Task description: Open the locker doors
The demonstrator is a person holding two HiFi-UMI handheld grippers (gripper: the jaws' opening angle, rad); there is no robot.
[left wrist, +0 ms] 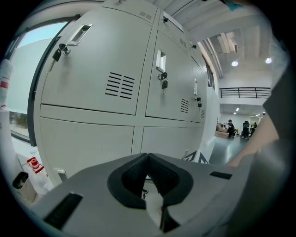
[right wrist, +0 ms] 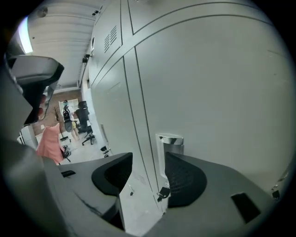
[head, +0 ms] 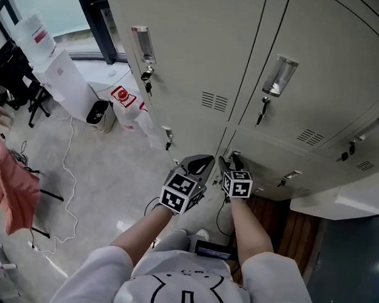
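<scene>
Locker handle [right wrist: 169, 140] partly behind right tongs [right wrist: 148, 172]

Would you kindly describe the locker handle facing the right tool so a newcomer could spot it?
Find the beige locker bank and drop to its bottom row. The handle is the shiny recessed one with a key beneath; unlike the handles on neighbouring doors, it sits framed between the right tool's open jaws.

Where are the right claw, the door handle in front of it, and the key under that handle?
right claw [right wrist: 149, 161]: right gripper view, gap midway between its open tips.
handle [right wrist: 169, 140]: right gripper view, its shiny top end.
key [right wrist: 162, 194]: right gripper view, its dark head.
</scene>
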